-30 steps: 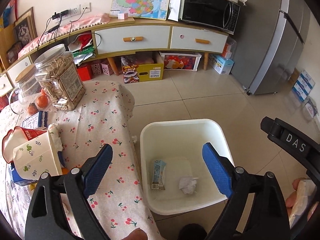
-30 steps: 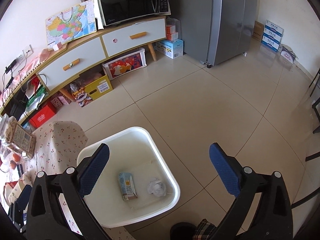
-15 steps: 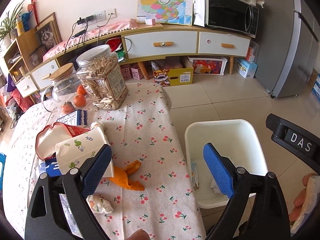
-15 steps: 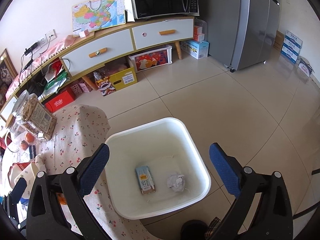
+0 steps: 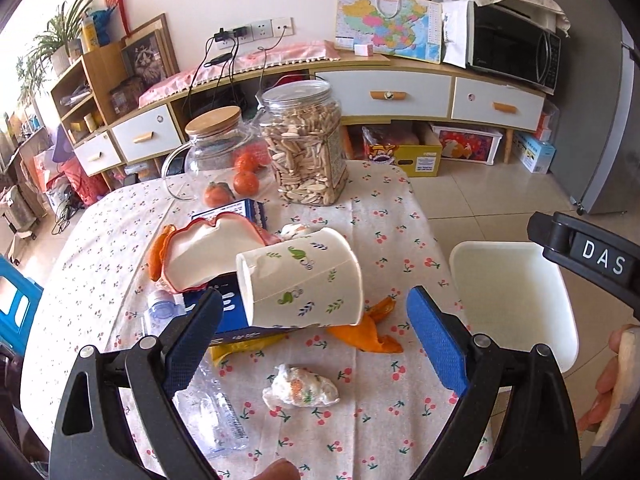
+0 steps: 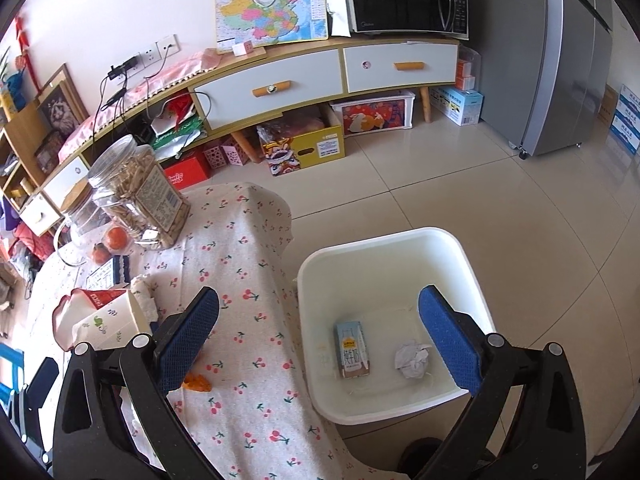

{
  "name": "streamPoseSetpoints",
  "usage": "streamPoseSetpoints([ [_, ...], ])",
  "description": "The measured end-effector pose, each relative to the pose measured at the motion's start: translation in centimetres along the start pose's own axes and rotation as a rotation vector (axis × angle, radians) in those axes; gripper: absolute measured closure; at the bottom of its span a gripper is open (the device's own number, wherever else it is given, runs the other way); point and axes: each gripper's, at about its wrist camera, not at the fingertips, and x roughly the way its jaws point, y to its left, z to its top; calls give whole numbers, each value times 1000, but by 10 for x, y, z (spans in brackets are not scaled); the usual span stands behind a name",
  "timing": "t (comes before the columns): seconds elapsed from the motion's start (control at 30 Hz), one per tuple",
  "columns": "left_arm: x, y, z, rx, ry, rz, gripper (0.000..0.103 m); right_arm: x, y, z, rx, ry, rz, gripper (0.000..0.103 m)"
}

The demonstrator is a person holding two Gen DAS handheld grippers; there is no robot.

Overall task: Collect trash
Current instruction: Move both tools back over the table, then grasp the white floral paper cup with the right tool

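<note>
Blue box (image 5: 236, 322) mostly hidden under tipped paper cup (image 5: 300, 282); carton (image 6: 352, 349) print perhaps too small to read.

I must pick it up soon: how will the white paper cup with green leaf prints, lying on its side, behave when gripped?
The white paper cup is probably light and easily crushed, being thin paper. Lying sideways, propped on a blue box, it may roll or slip off.

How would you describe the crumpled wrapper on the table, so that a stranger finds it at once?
Start at the cherry-print tablecloth and find the tipped paper cup. Nearer than the orange peel below it lies the crumpled wrapper: a small white wad with orange and green print.
</note>
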Motion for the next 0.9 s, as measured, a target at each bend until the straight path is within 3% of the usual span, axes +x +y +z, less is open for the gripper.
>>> streamPoseSetpoints([
  [0.67,-8,115,-48,-125,70,53,13,17,132,-36,-273,83,220,7],
  [0.77,-6,130,-51,-156,78,60,13,30,130,-42,-175,198,277,7],
  [0.9,1,143,-57,-191,97,60,13,56,113,-48,120,384,460,7],
])
